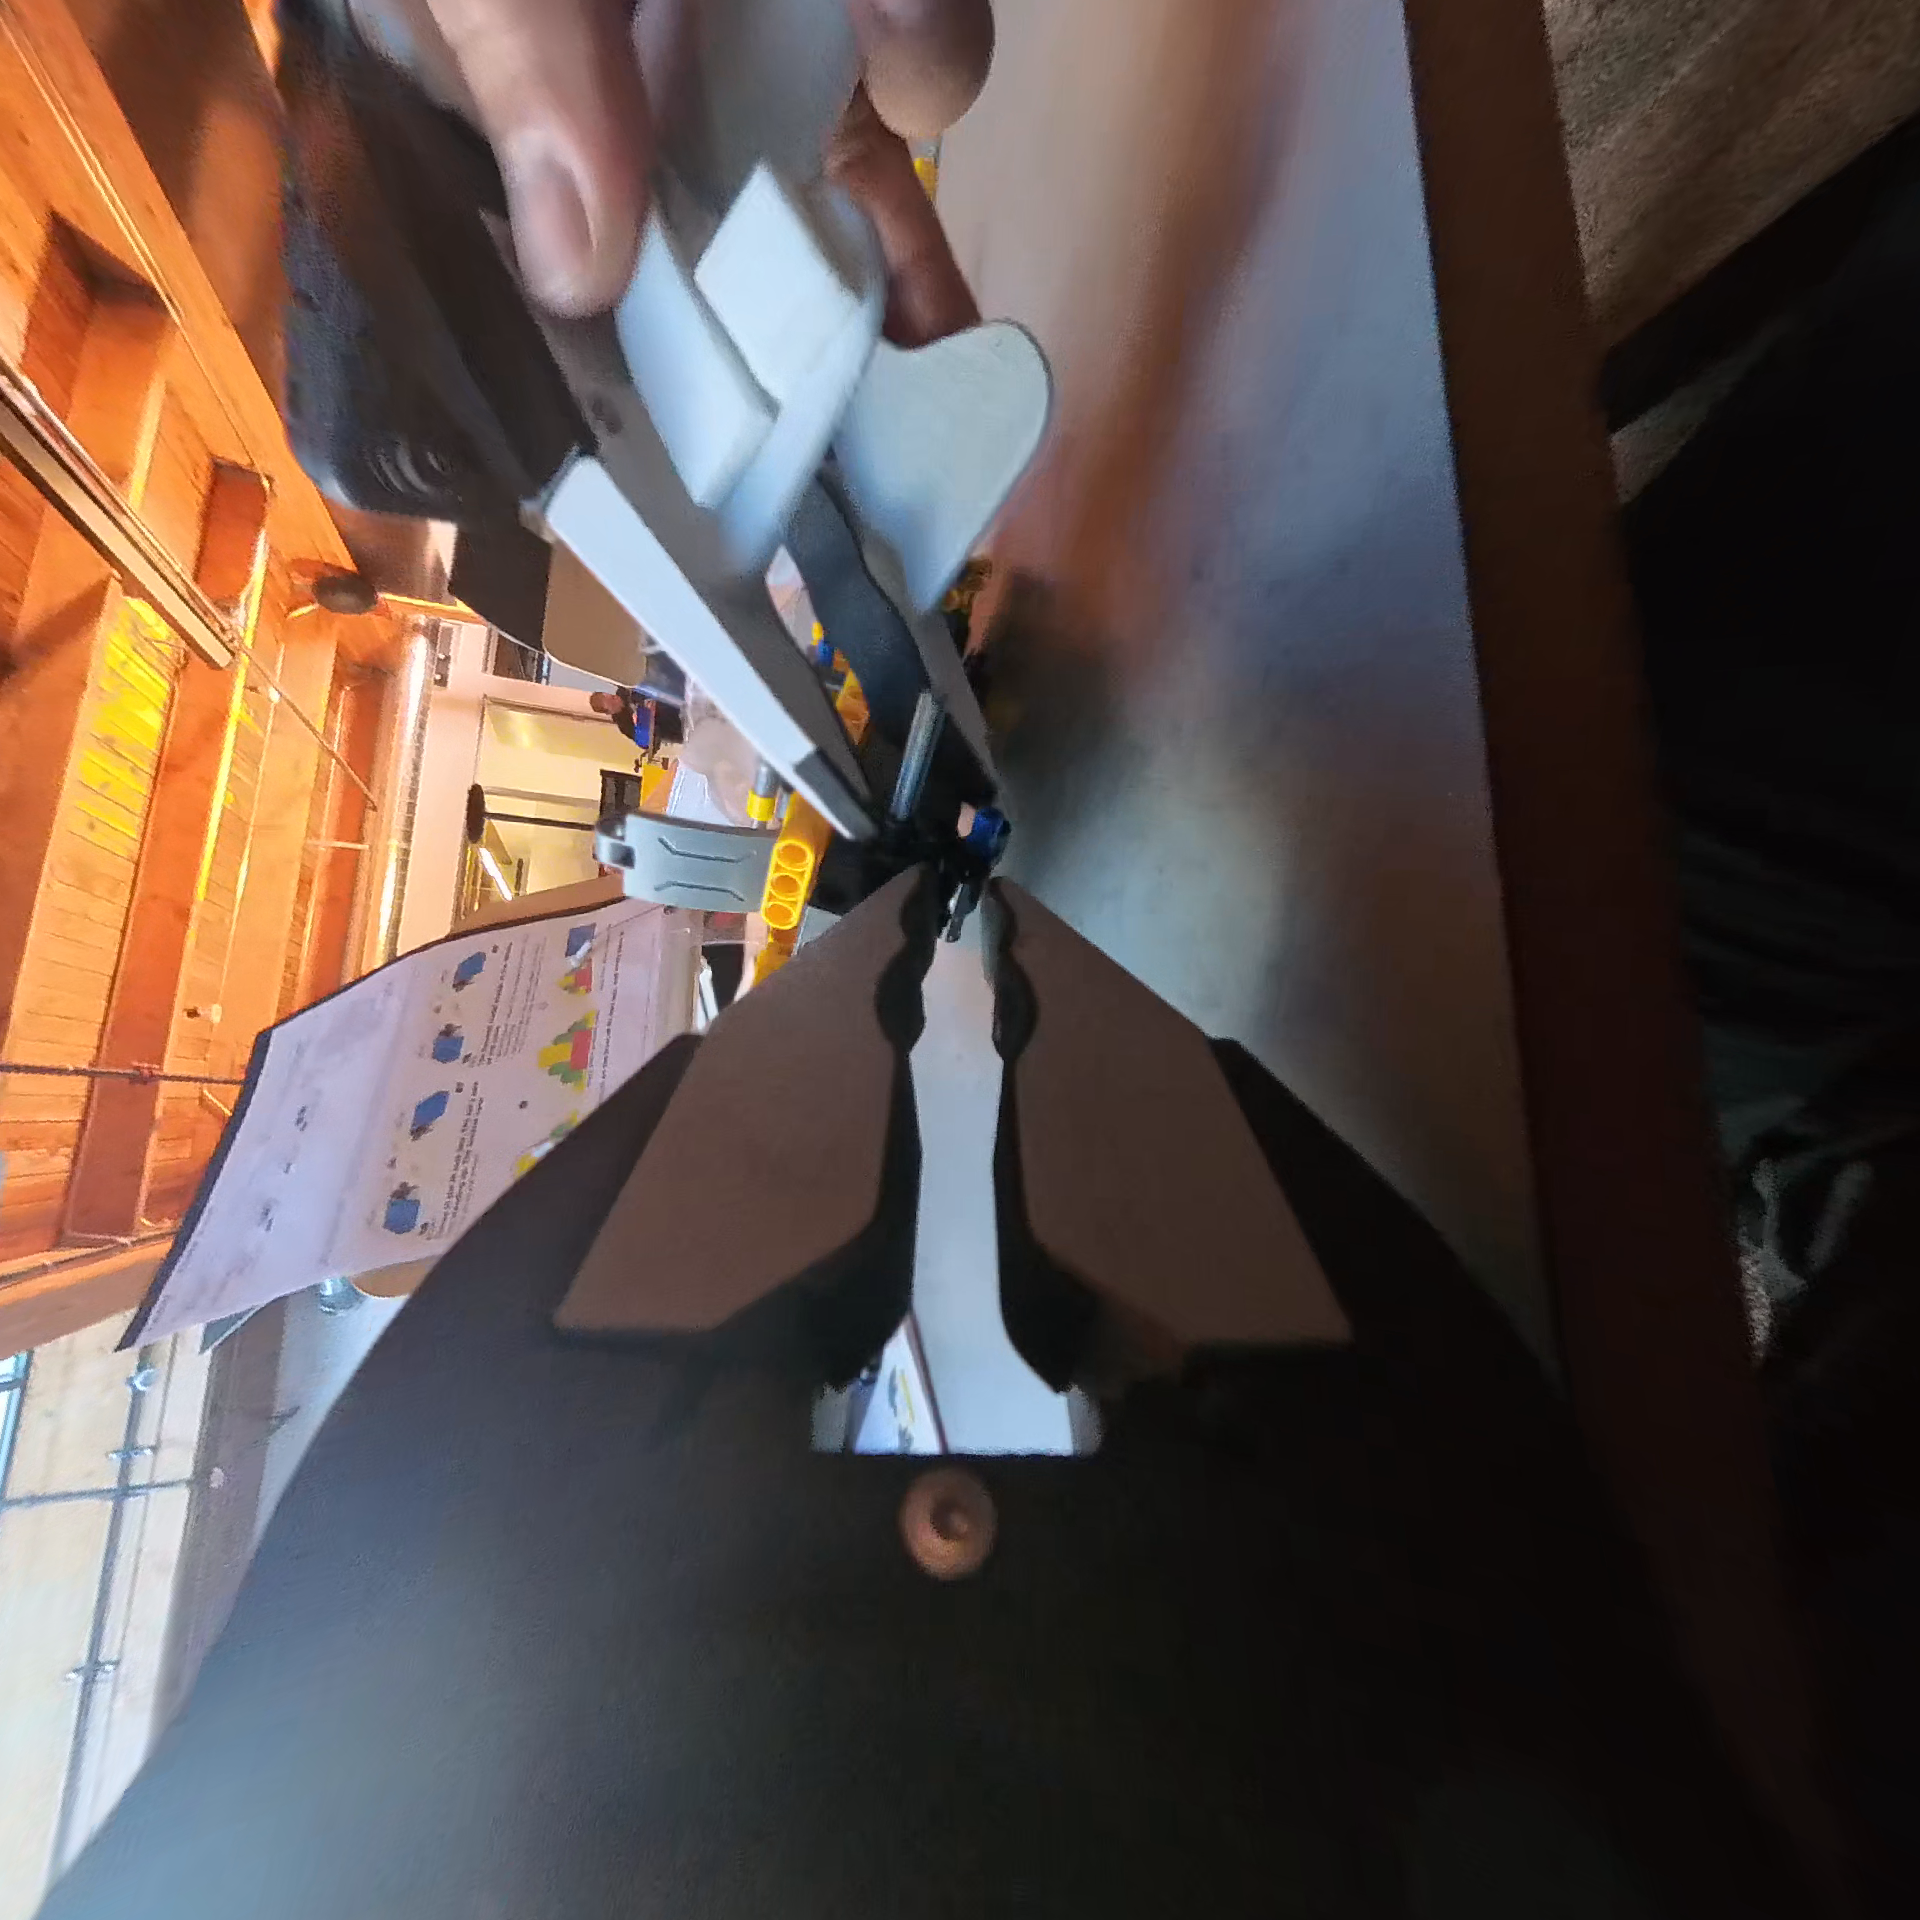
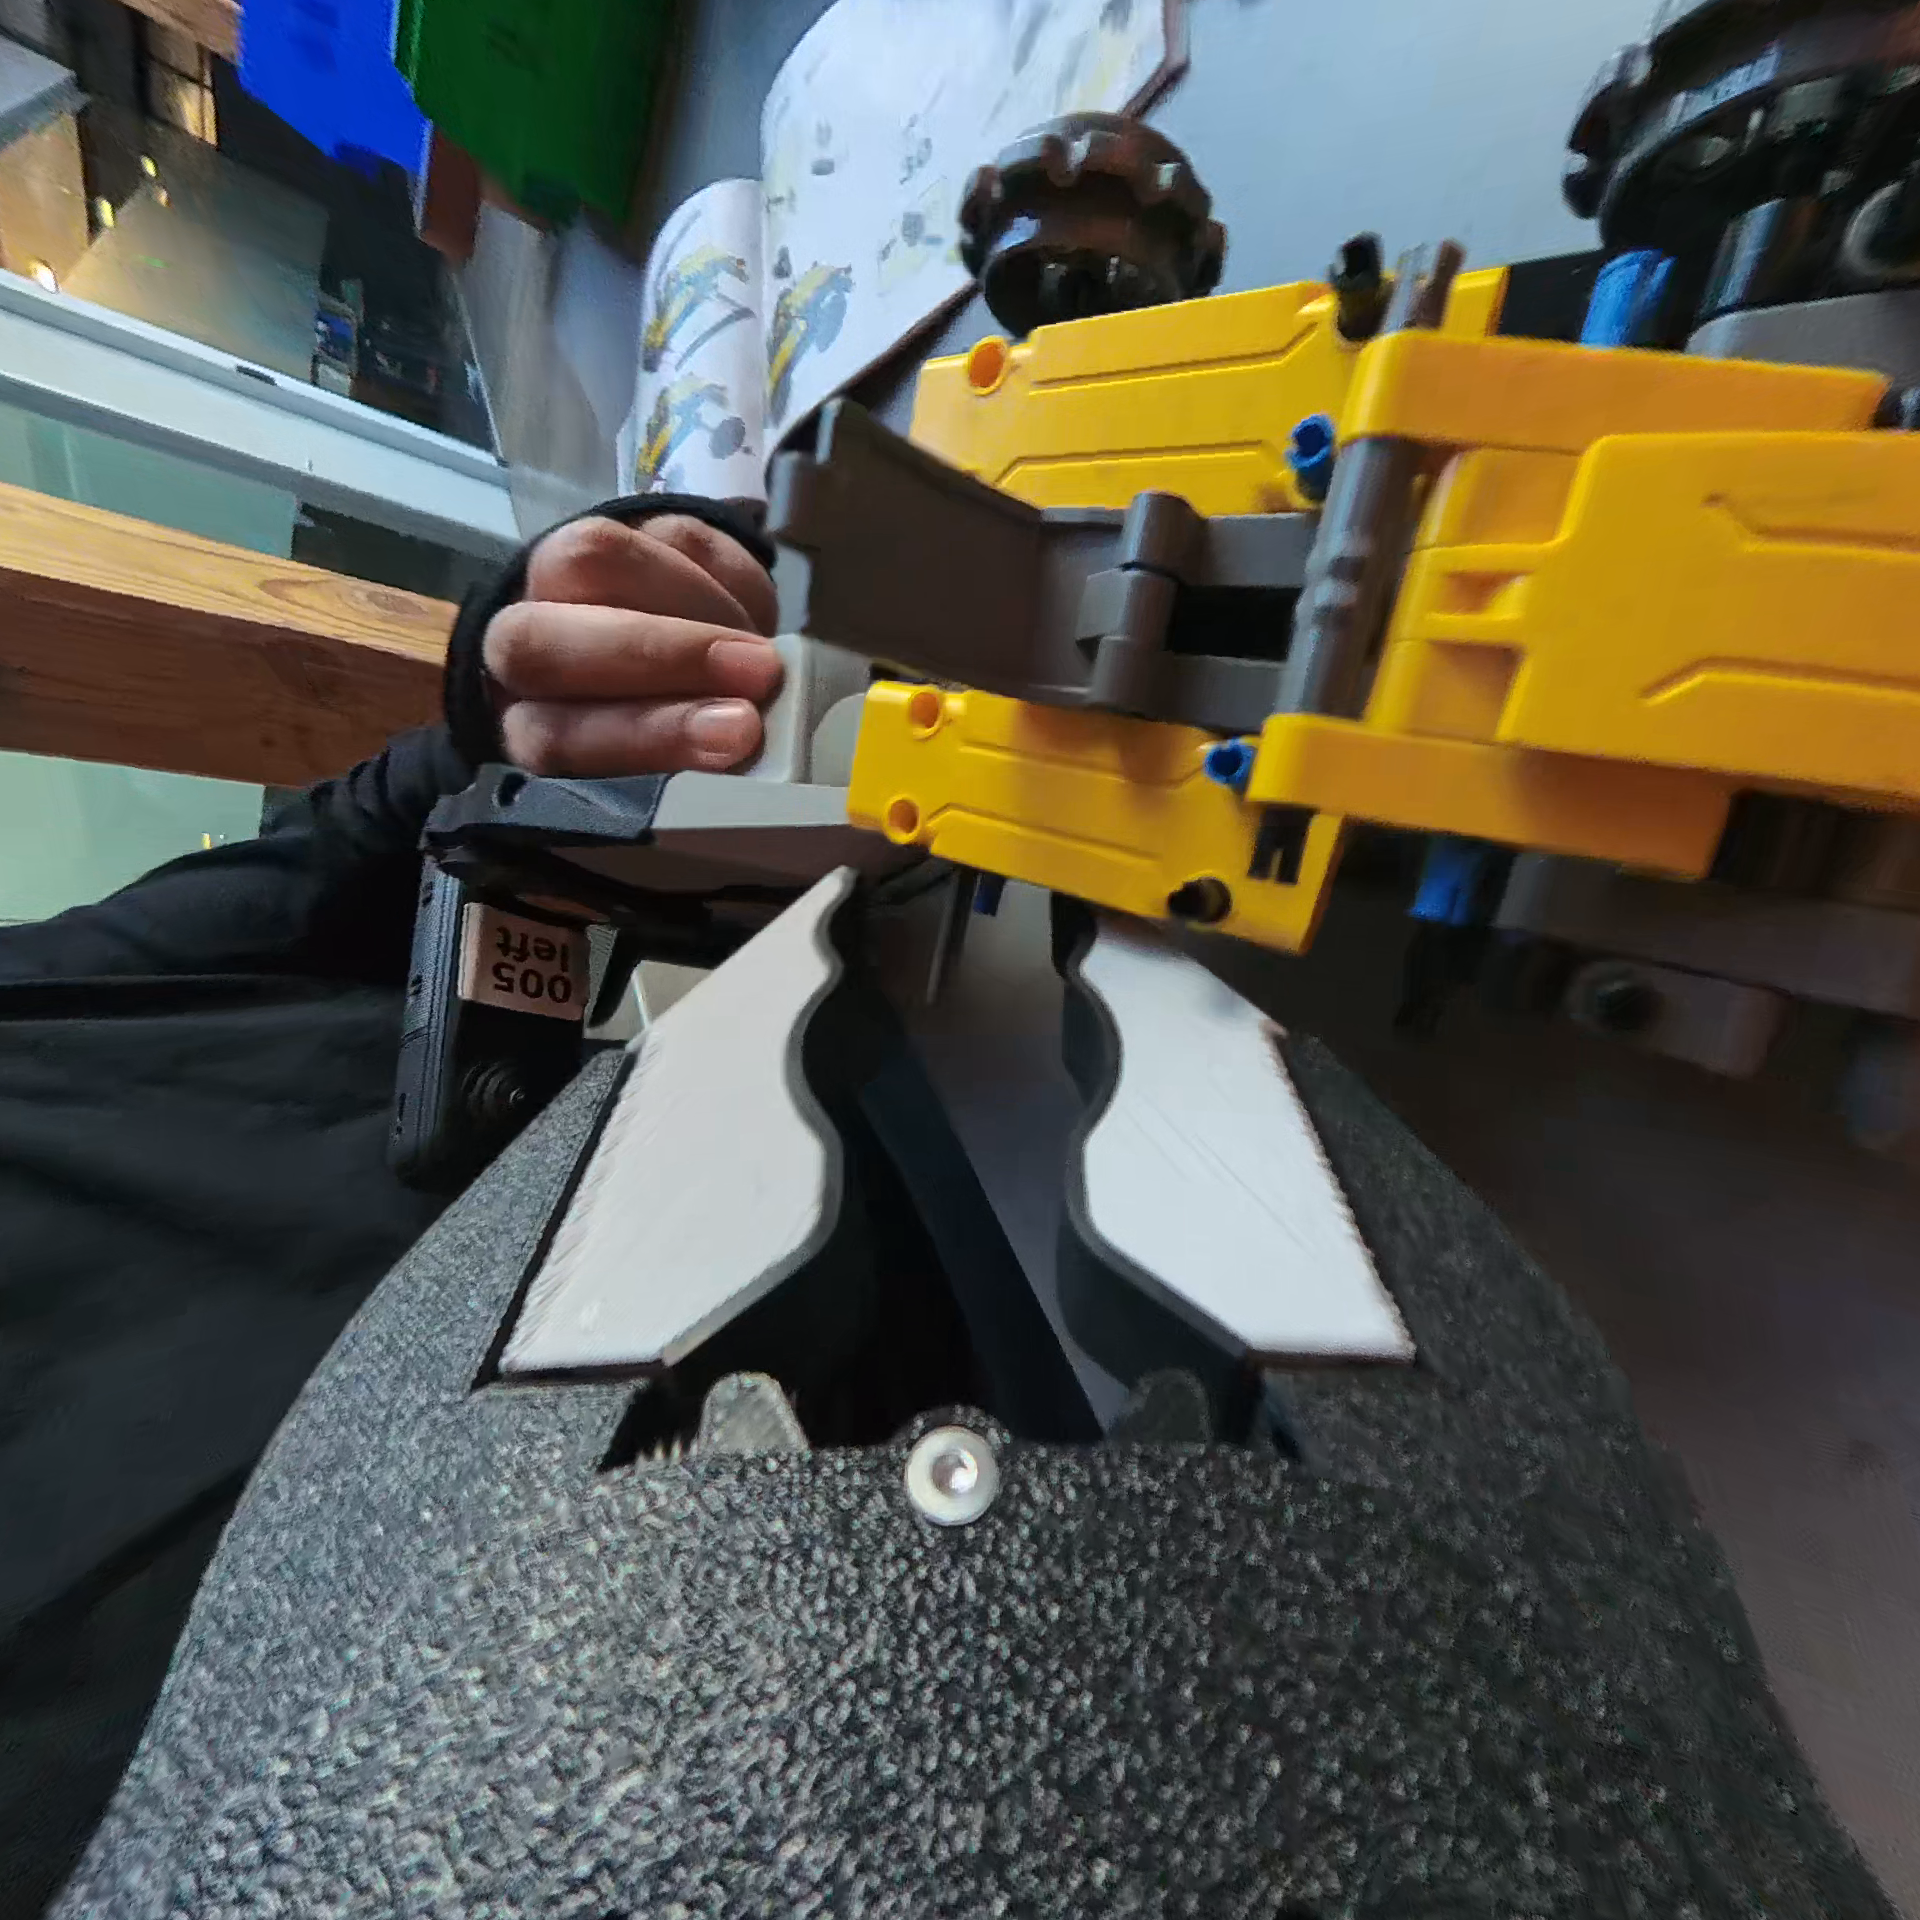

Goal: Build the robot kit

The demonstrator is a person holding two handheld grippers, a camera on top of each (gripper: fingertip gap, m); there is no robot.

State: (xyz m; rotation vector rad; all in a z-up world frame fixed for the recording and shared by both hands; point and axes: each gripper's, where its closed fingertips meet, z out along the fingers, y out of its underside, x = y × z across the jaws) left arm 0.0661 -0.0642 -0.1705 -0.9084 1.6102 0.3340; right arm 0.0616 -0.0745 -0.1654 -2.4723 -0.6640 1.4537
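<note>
While left gripper (image 1: 954, 896) pinches small black-and-blue pin piece (image 1: 971, 847) at centre frame, tips nearly together, right gripper (image 2: 961, 914) stands spread beneath yellow brick-built vehicle model (image 2: 1455, 582), upper right; instruction booklet (image 2: 831, 260) behind, upper centre.

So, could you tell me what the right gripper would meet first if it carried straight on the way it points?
Probably the yellow brick-built model: the right gripper has its tips just under the lower yellow panel, jaws apart. Depth is unclear there.

Black textured gripper (image 2: 956, 914), white fingers (image 2: 717, 1132), black sleeve (image 2: 187, 1039).
</note>
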